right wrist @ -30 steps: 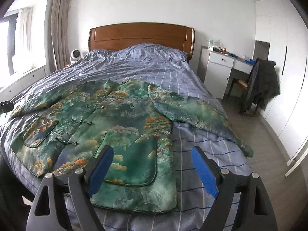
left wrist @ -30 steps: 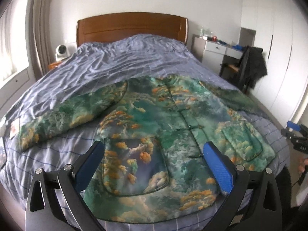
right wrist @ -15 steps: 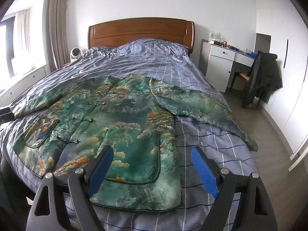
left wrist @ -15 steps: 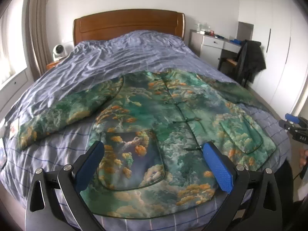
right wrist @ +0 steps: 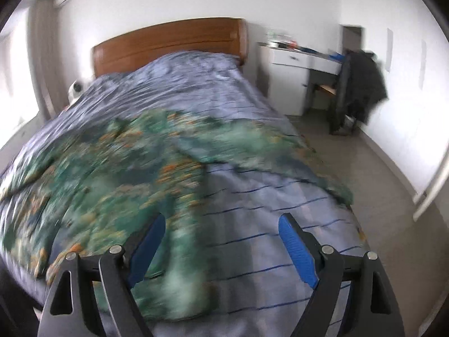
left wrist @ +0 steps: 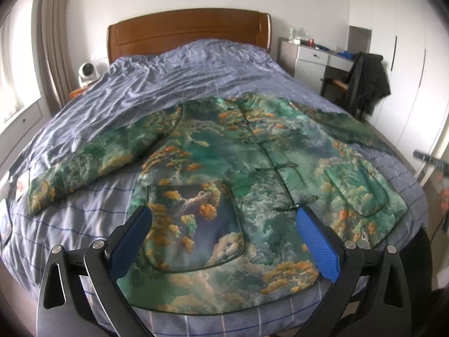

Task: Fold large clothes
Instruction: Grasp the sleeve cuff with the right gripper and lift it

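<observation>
My left gripper [left wrist: 224, 238] hangs with its blue pads spread wide and nothing between them, low in the left wrist view, above the near hem of a green and orange jacket [left wrist: 252, 168]. The jacket lies face up and spread flat on the bed [left wrist: 174, 84], filling the middle of that frame. Its fastened front runs up the centre toward the collar. One patch pocket [left wrist: 193, 227] sits between my pads and another [left wrist: 356, 188] lies toward the right edge. One sleeve [left wrist: 92, 160] reaches out to the left of the frame, and the other runs off to the upper right.

My right gripper [right wrist: 221, 247] is also wide open and empty, low in the blurred right wrist view. Its left pad is over the jacket's [right wrist: 112, 174] side edge and its right pad over bare striped bedding [right wrist: 266, 210]. A sleeve [right wrist: 266, 154] crosses the middle of this frame toward the bed's right edge.

Beyond the jacket, a wooden headboard [left wrist: 190, 31] stands against the white wall at the top of the frame. A small white fan [left wrist: 88, 73] sits at the upper left. A white desk [left wrist: 317, 59] and a chair draped with a dark coat [left wrist: 367, 81] stand at the upper right.
</observation>
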Demonstrator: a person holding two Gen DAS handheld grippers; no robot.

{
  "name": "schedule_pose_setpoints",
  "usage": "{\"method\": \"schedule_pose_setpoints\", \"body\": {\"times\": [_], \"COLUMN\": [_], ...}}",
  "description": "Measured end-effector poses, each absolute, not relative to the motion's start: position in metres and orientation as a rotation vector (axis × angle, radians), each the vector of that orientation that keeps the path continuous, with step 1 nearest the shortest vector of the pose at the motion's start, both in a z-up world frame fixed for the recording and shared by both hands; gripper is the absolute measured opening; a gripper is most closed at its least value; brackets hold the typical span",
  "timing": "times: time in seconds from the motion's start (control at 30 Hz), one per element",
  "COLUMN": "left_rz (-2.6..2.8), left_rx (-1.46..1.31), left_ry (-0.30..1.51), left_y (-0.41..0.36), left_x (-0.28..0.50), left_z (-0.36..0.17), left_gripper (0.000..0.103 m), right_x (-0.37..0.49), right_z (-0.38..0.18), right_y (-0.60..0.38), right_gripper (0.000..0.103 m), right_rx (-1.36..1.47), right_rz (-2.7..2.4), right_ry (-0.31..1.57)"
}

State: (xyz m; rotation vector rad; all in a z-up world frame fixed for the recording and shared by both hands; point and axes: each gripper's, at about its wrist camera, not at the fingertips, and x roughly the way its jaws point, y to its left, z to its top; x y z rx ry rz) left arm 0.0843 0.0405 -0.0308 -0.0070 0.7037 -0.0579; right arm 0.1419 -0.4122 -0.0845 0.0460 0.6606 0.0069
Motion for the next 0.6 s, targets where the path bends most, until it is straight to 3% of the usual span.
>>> {"method": "schedule_pose_setpoints", "body": {"times": [0.17, 0.47, 0.6], "left_rz": [-0.057, -0.041, -0.021], "left_rx": [0.008, 0.046, 0.037], "left_ry": [0.715, 0.726, 0.730], "left_y": [0.033, 0.026, 0.029], "left_x": [0.087, 0.087, 0.087], "left_z": [-0.033, -0.030, -0.027], "left_gripper": [0.102, 0.102, 0.102], "right_x": [0.173, 0.243, 0.262], "right_z": [-0.093, -0.192, -0.234], "right_y": [-0.519, -0.641, -0.660], "right_gripper": [0.085, 0.084, 0.072], "right_rx": [0.391, 1.109, 1.273], "right_rz": [-0.110, -0.138, -0.232], "right_ry": [0.669, 0.698, 0.676]}}
